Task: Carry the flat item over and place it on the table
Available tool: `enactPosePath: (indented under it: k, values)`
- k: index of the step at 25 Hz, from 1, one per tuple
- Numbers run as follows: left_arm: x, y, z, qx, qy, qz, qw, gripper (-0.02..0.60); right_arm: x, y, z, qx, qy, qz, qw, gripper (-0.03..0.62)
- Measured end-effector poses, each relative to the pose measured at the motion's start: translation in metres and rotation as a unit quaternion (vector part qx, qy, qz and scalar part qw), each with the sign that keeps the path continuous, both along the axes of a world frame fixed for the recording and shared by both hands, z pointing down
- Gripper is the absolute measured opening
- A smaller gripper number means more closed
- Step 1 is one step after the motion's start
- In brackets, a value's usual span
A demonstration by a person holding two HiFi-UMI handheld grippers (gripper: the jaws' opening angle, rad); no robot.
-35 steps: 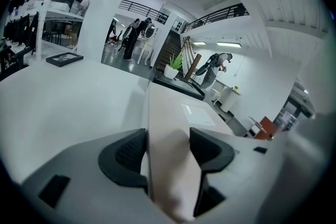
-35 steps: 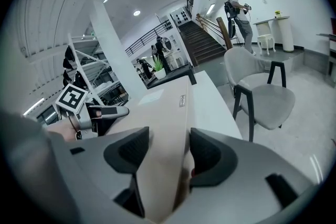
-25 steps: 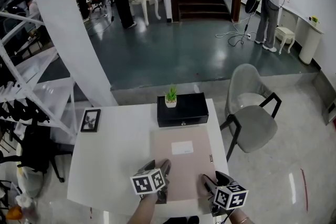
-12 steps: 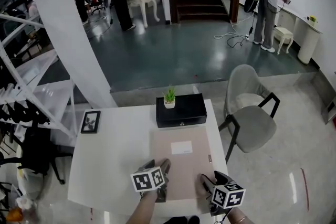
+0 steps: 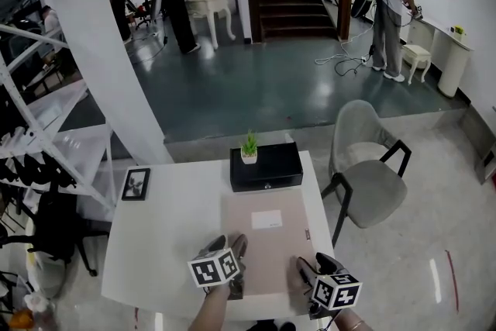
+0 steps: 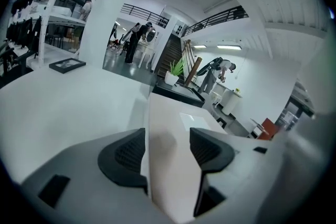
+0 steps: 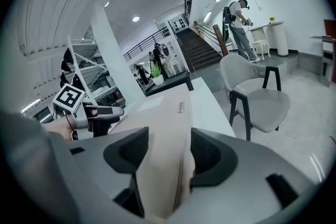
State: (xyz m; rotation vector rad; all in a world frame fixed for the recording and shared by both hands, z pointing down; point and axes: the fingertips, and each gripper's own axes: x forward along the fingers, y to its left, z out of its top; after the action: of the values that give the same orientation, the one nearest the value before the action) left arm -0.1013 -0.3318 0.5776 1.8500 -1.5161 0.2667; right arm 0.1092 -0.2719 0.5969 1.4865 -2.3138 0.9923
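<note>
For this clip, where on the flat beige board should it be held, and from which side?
At the near end, one gripper at each near corner, coming from the person's side. The beige board is thin, wide and level, so probably only its rim fits between jaws, and the black box sits close by its far end. The left gripper and right gripper hold it so.

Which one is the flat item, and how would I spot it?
Find the white table beside the grey chair. Between the black box with the little plant and the table's near edge is the flat beige item, gripped by the left tool and right tool. Unlike the small dark picture frame, it is large, pale, with a white label.
</note>
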Motion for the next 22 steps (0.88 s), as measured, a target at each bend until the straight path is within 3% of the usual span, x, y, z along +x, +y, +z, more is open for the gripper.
enactPosePath:
  k: [6,12,22]
  values:
    - [0.003,0.012,-0.026,0.039,-0.026,0.011,0.9989,0.257,0.005,0.006,-0.025,0.035,-0.012,0.010,0.999,0.218]
    - [0.010,0.036,-0.040,0.059,-0.032,0.020,0.9975,0.189,0.007,0.018,-0.054,0.076,0.000,0.001,0.997,0.191]
    - [0.024,0.079,-0.058,0.096,-0.046,0.042,0.9934,0.082,0.006,0.044,-0.083,0.121,0.005,-0.011,0.993,0.082]
